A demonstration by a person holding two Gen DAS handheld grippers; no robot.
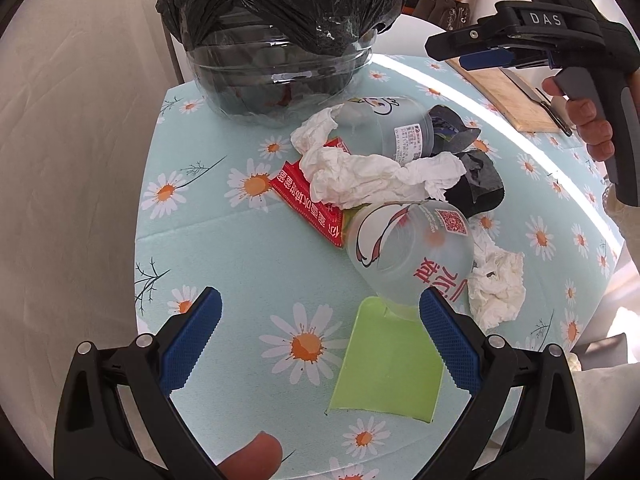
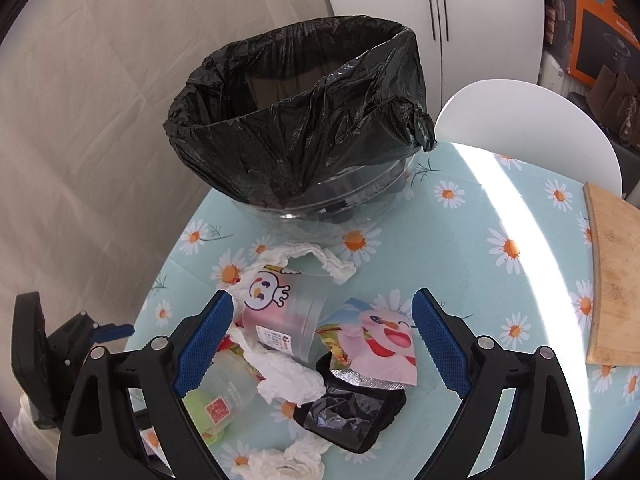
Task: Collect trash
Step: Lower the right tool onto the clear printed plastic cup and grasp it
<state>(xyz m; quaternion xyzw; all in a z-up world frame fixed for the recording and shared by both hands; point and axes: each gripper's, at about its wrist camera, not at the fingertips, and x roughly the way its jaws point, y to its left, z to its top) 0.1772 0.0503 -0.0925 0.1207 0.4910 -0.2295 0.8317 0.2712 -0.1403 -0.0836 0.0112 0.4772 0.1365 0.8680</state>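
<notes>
Trash [image 1: 376,176] lies heaped ahead of both spread, empty claws; the left claw [image 1: 320,344] alone shows a green card [image 1: 384,364] between its fingers, the right claw [image 2: 324,344] alone the cartoon wrapper [image 2: 384,336]. Bare cloth [image 1: 224,248] lies left of the heap, the lined bin [image 2: 304,128] beyond, a board [image 2: 612,280] right.

2 plastic cups [image 1: 412,248] [image 1: 392,128], 2 crumpled tissues [image 1: 376,176] [image 1: 498,284], 1 red packet [image 1: 308,204], 1 green sheet [image 1: 384,364], 1 lined bin [image 1: 280,44], 1 cutting board [image 1: 508,96], 1 black wrapper [image 2: 352,412].

Left gripper [image 1: 320,340], right gripper [image 2: 322,344] agape.
</notes>
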